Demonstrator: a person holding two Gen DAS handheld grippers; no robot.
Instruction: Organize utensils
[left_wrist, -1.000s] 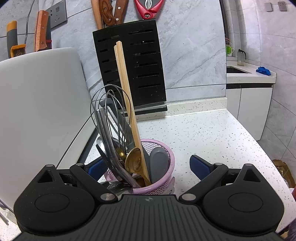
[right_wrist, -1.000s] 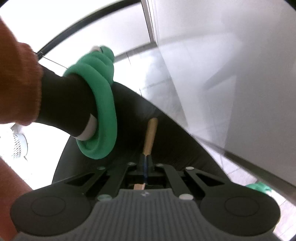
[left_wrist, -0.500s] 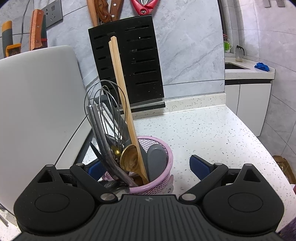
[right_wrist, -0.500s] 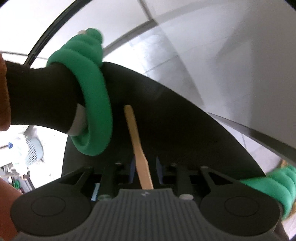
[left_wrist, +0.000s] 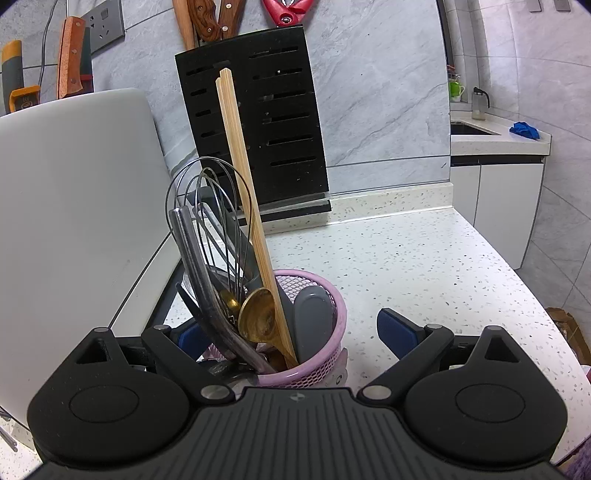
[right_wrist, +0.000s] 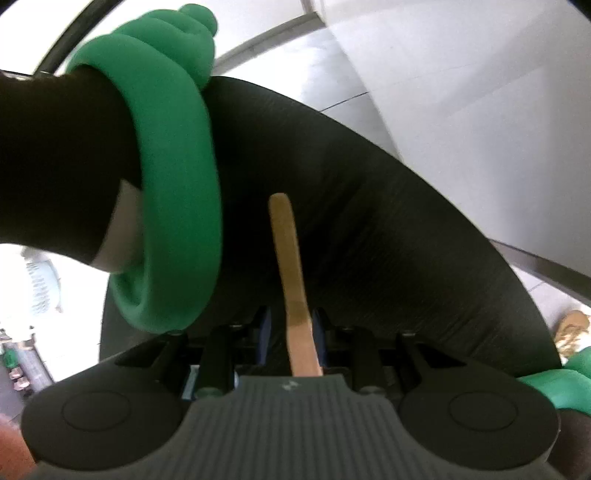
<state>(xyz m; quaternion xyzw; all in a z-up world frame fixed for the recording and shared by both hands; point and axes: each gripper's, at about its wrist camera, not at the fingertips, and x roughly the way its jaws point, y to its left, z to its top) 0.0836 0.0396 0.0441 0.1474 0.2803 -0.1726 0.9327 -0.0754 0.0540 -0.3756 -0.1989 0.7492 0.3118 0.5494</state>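
Observation:
A pink mesh cup (left_wrist: 327, 363) stands on the speckled counter between the fingers of my left gripper (left_wrist: 295, 336), which is open and clear of the cup on the right side. The cup holds a wire whisk (left_wrist: 207, 206), a pair of wooden chopsticks (left_wrist: 240, 184), a wooden spoon (left_wrist: 258, 314) and a grey spatula (left_wrist: 314, 321). In the right wrist view my right gripper (right_wrist: 291, 332) points steeply down with a flat wooden stick (right_wrist: 288, 258) standing loosely between its parted jaws. Below it is a black ribbed housing (right_wrist: 388, 240) with a green foam ring (right_wrist: 177, 184).
A black knife block (left_wrist: 266, 122) stands against the grey wall behind the cup. A white board (left_wrist: 74, 221) leans at the left. Knives and red scissors (left_wrist: 288, 11) hang above. The counter (left_wrist: 424, 266) ends at the right, with a sink corner beyond it.
The right gripper's jaws went from shut on the wooden stick to parted around it, and the black housing and green ring have come closer. The left view is nearly unchanged.

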